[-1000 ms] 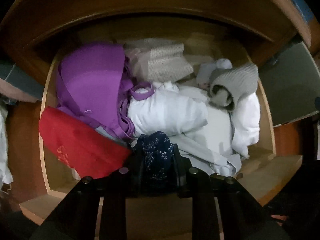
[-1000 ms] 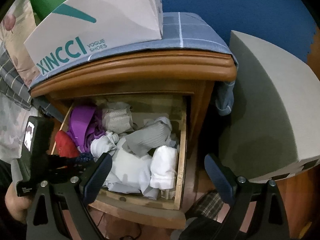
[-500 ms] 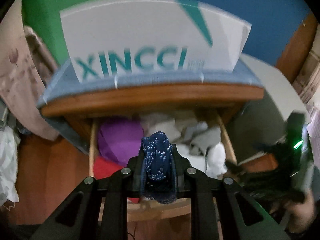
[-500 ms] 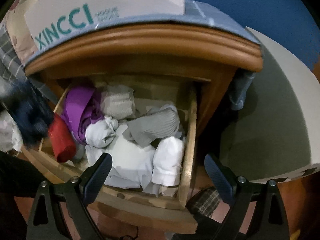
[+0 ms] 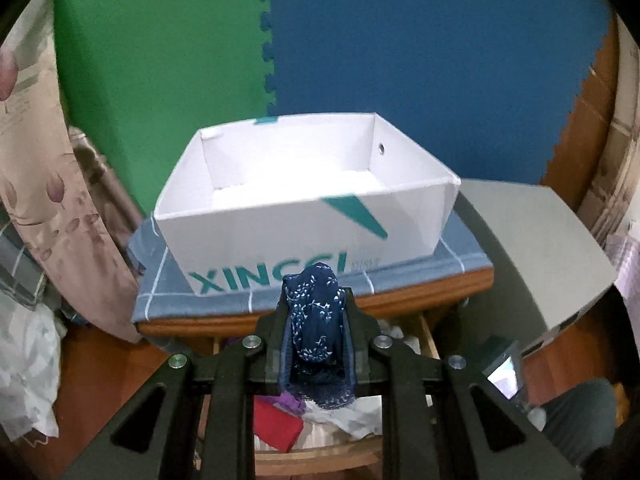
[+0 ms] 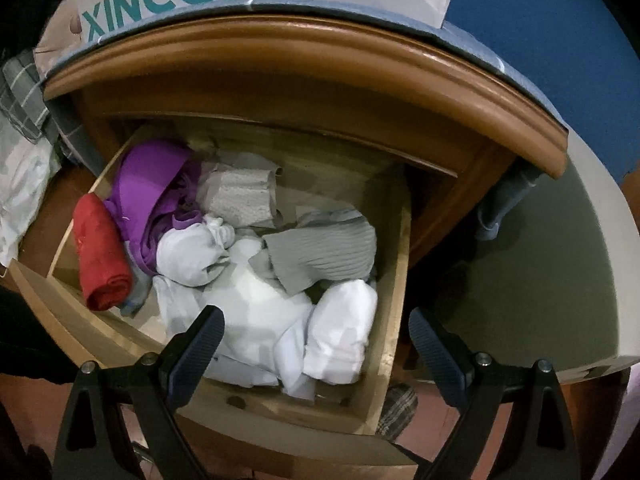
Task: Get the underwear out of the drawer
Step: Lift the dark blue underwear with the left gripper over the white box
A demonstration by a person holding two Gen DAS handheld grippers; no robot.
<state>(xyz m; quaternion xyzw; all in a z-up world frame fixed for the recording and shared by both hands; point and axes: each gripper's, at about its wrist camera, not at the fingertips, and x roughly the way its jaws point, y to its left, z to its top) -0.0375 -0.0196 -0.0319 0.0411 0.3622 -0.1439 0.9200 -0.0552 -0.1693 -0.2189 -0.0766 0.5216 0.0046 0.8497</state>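
Underwear (image 5: 316, 320) pinched in left hand-held gripper (image 5: 314, 322), right hand-held gripper (image 6: 316, 344) wide, empty

Dark blue white-sprigged underwear (image 5: 316, 320), bunched upright, is held above the open, clothes-filled wooden drawer (image 6: 394, 280).

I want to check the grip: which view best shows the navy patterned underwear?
The left wrist view: the navy patterned underwear sits clamped in the left hand-held gripper, close and centred. The right wrist view does not show it.

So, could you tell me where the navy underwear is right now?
In the left wrist view, the navy underwear is clamped in the left gripper, above the open drawer and before the shoebox.
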